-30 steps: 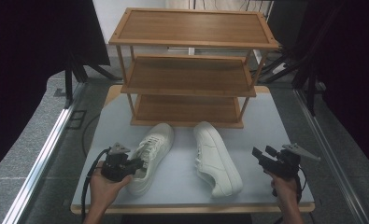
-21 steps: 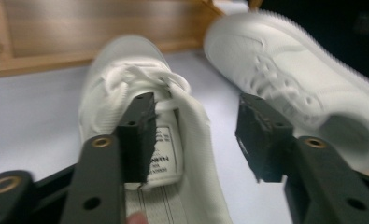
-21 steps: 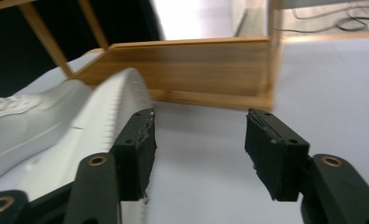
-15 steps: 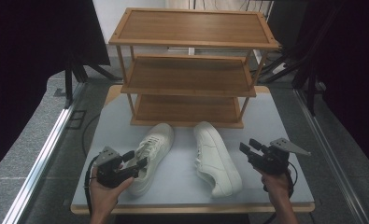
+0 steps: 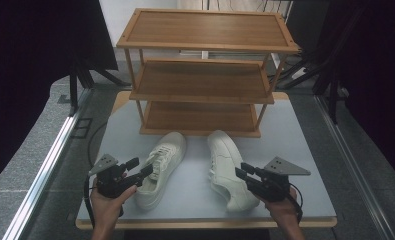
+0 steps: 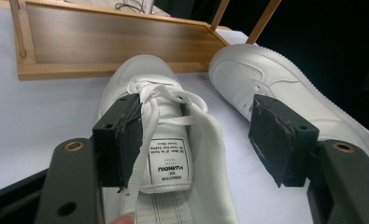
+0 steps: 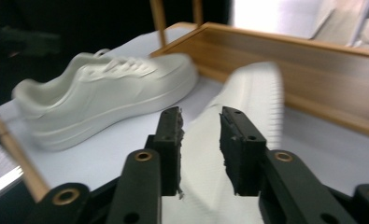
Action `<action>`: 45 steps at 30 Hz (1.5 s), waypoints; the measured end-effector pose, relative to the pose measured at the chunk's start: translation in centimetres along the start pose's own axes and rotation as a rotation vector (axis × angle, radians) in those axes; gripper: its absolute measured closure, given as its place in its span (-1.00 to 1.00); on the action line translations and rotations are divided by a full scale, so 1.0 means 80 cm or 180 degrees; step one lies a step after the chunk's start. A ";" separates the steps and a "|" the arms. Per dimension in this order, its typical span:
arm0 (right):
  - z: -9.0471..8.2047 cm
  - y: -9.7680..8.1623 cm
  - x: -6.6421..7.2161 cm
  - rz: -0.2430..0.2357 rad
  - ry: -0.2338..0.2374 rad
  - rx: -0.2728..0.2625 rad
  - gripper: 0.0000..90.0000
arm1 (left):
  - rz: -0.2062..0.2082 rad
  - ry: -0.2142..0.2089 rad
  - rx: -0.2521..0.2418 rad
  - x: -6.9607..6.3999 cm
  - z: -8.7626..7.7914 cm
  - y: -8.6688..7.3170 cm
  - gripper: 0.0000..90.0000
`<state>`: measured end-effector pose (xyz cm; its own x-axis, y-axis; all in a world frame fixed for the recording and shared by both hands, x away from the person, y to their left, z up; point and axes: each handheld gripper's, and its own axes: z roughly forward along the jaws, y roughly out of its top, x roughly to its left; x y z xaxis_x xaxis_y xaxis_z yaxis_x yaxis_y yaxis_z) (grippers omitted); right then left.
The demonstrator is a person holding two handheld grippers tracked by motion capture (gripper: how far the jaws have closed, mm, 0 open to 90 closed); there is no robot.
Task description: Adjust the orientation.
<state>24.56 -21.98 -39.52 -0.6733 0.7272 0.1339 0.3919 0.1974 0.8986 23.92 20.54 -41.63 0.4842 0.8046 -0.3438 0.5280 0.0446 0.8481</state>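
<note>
- Two white sneakers on the grey table (image 5: 305, 150), just in front of the wooden shoe rack (image 5: 205, 75), toes toward the rack's bottom shelf.
- Left sneaker (image 5: 160, 167): upright, laces up, angled from the table's near-left area toward the rack; heel close to the near edge.
- Right sneaker (image 5: 230, 167): tipped on its side, sole turned toward the right edge, heel near the near edge; apart from the left sneaker, bare table between.
- Left gripper (image 5: 135, 172): at the near-left corner, held in a hand (image 5: 107, 202), jaws just opened wide; in the left gripper view (image 6: 196, 140) straddling the left sneaker's tongue and collar, left pad (image 6: 126, 135) close against the laces, right pad well clear of the shoe; nothing clamped.
- Right gripper (image 5: 244, 175): near the near-right corner, held in a hand (image 5: 282, 210), tips at the heel end of the right sneaker; jaws just narrowing, gap now small; in the blurred right gripper view (image 7: 201, 140) white sneaker surface visible between the pads, contact impossible to tell.
</note>
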 end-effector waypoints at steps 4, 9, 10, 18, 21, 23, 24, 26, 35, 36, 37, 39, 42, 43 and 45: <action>0.015 -0.008 0.018 -0.0049 0.0153 0.0198 0.74 | -0.0036 -0.0005 0.0039 0.001 0.005 0.001 -0.22; 0.034 -0.019 0.034 -0.0297 0.0174 0.0557 0.88 | -0.0027 -0.0020 0.0051 0.001 0.008 0.003 -0.21; 0.038 -0.022 0.035 -0.0324 0.0170 0.0628 0.89 | -0.0031 -0.0016 0.0059 0.001 0.008 0.002 -0.21; 0.040 -0.033 0.029 -0.0291 0.0162 0.0699 0.99 | -0.0065 -0.0077 0.0005 -0.004 0.005 0.009 -0.21; 0.035 -0.031 0.022 -0.0179 0.0188 0.0674 0.99 | -0.0074 -0.0074 0.0042 -0.005 0.003 0.004 -0.21; 0.033 -0.031 0.017 -0.0168 0.0221 0.0658 0.99 | -0.0078 -0.0072 0.0053 -0.005 0.003 0.004 -0.21; 0.032 -0.031 0.014 -0.0142 0.0241 0.0644 0.99 | -0.0080 -0.0070 0.0041 -0.004 0.002 0.004 -0.21; 0.029 -0.029 0.008 -0.0100 0.0275 0.0623 0.99 | -0.0088 -0.0067 0.0010 -0.002 0.000 0.007 -0.21; 0.018 -0.024 -0.006 -0.0036 0.0227 0.0556 0.99 | -0.0136 -0.0047 0.0024 0.003 -0.003 0.003 -0.21; 0.017 -0.024 -0.007 -0.0036 0.0209 0.0545 0.99 | -0.0128 -0.0045 0.0020 0.003 -0.004 0.004 -0.21; 0.015 -0.023 -0.009 -0.0022 0.0188 0.0531 0.99 | -0.0124 -0.0043 0.0014 0.003 -0.004 0.004 -0.21; 0.011 -0.023 -0.013 0.0011 0.0165 0.0499 0.99 | -0.0122 -0.0044 0.0016 0.003 -0.004 0.005 -0.21; 0.007 -0.022 -0.019 0.0054 0.0128 0.0462 1.00 | -0.0126 -0.0041 0.0028 0.004 -0.003 0.004 -0.21; 0.004 -0.022 -0.023 0.0067 0.0097 0.0445 1.00 | -0.0129 -0.0049 0.0031 0.004 -0.003 0.004 -0.21; -0.002 -0.021 -0.030 0.0088 0.0027 0.0408 1.00 | -0.0127 -0.0051 0.0035 0.004 -0.002 0.004 -0.21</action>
<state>25.38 -24.16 -41.31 -0.6661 0.7281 0.1619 0.4870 0.2601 0.8338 24.12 20.89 -41.44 0.4736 0.7928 -0.3836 0.5546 0.0698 0.8292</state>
